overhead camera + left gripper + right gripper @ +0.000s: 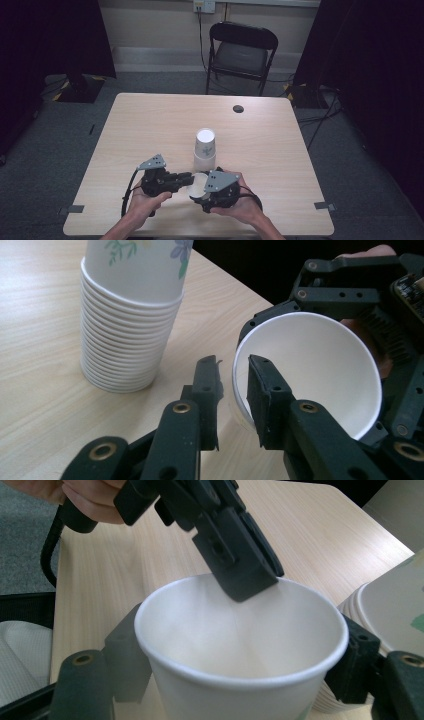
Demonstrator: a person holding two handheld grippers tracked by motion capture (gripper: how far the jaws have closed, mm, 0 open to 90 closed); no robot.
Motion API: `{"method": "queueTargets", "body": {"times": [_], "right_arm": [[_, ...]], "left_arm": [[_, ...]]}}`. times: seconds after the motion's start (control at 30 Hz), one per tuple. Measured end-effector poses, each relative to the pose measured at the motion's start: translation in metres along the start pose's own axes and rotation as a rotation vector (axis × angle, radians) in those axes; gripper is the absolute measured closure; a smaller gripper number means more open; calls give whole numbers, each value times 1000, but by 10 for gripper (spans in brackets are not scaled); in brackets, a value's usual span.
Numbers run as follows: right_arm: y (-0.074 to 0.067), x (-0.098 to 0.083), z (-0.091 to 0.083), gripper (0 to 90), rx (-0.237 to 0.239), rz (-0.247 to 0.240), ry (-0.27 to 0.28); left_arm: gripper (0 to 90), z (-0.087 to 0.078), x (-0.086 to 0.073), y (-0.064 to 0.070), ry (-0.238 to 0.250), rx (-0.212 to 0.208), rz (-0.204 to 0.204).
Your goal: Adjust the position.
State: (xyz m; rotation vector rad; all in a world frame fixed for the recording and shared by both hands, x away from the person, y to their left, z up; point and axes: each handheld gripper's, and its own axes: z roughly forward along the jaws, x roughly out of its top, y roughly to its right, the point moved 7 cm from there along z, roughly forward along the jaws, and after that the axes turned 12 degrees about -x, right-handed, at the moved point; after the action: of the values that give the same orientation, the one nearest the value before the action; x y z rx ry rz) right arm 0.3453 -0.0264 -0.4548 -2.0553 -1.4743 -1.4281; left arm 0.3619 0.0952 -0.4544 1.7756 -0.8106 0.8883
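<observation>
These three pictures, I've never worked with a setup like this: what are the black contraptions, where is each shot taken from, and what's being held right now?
No robot here: a person at a wooden table holds a hand-operated two-jaw gripper in each hand. The high view looks down from above the person's side; the left gripper is on the left, the right gripper beside it. The other two pictures come from cameras riding on each gripper, looking along its jaws.

On the table stands a stack of upside-down paper cups with a floral print. A folding chair stands beyond the table.

The right gripper's jaws sit on either side of a single white paper cup, apparently clamping it. The left gripper's jaws straddle that cup's rim, one inside, one outside, with a small gap showing between them.
</observation>
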Motion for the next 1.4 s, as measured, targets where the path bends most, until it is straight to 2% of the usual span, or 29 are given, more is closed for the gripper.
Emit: {"method": "queueTargets", "body": {"times": [0.17,0.4,0.47,0.6,0.73,0.93,1.07,1.13,1.2,1.23,1.4], "right_arm": [[2,-1,-1,265,-1,23,-2],[7,-3,-1,268,-3,65,1],[10,-5,0,268,-20,79,-21],[15,-7,-1,271,-23,119,-24],[21,-8,-4,272,-21,175,-17],[31,-11,-6,271,-31,238,-17],[36,-11,-7,272,-32,276,-1],[39,-10,-8,272,-37,293,6],[41,-9,-9,273,-31,319,17],[43,-9,-10,273,-45,320,21],[50,-13,-15,273,-86,325,14]], "left_arm": [[762,-3,1,2,8,-7,14],[720,-7,4,0,24,17,12],[721,-8,5,-1,27,16,16],[707,-11,7,-1,38,21,22],[676,-11,6,-4,43,47,36],[654,-11,6,-10,34,73,47],[647,-13,2,-11,20,72,57],[612,-16,1,-11,3,90,85],[563,-19,2,-13,16,113,94],[526,-21,3,-15,23,142,98],[393,-25,5,-17,2,206,137]]}}
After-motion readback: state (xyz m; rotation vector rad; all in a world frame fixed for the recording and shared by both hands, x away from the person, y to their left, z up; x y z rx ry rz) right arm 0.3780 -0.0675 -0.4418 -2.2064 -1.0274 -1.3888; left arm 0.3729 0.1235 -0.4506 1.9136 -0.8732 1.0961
